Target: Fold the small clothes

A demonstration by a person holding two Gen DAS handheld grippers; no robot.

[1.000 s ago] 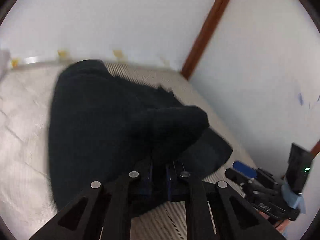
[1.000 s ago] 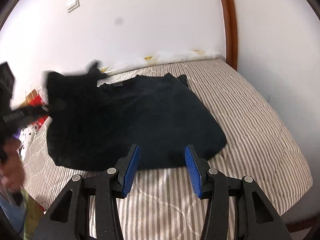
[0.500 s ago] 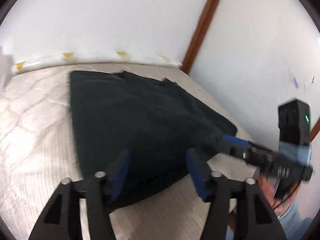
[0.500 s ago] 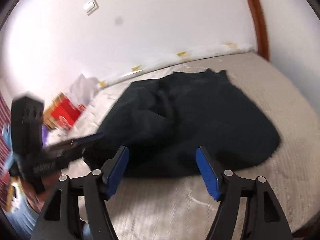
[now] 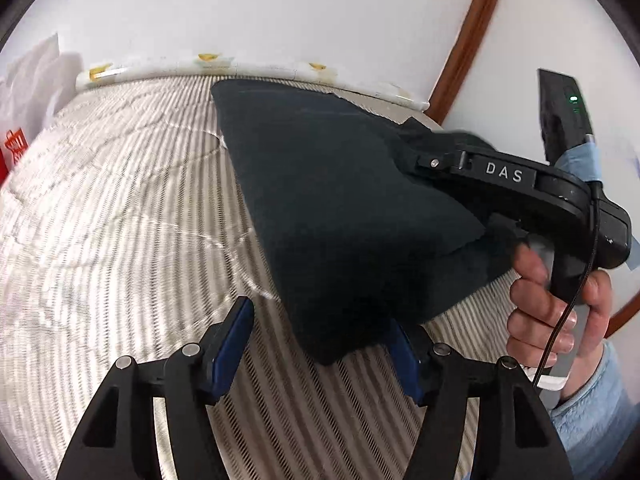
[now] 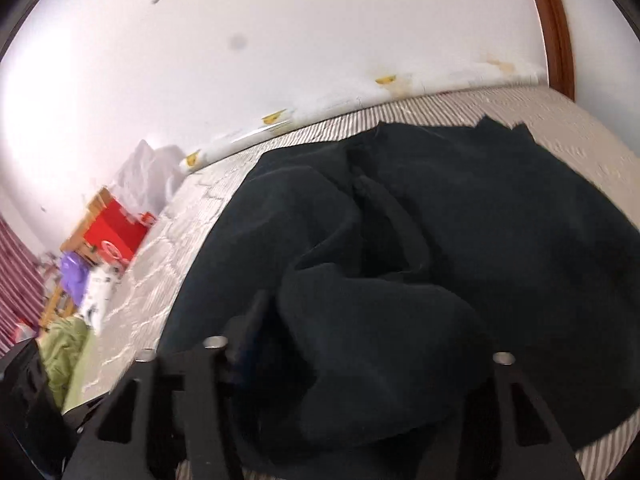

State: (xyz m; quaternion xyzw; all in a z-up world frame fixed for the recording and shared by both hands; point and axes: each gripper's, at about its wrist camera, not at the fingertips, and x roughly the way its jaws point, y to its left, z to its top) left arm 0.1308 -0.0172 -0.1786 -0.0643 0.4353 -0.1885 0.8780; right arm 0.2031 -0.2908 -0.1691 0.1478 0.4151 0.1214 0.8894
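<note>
Dark cloth garment (image 5: 344, 216) is pushed into by the right gripper (image 5: 424, 160) at three o'clock, its grip indiscernible; the left gripper (image 5: 320, 344) is held agape, ready.

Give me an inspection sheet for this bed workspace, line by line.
Surface: striped mattress, bare beside the garment.
Job's things: dark garment, one side lifted and bunched.
Clutter: red box, purple item, green cloth at the bedside.
Grippers: left gripper open, empty, at the garment's near corner; right gripper buried in fabric, jaw state unclear.
Cables: black cable down the right handle.
Surroundings: white wall, wall switch, brown wooden trim.
</note>
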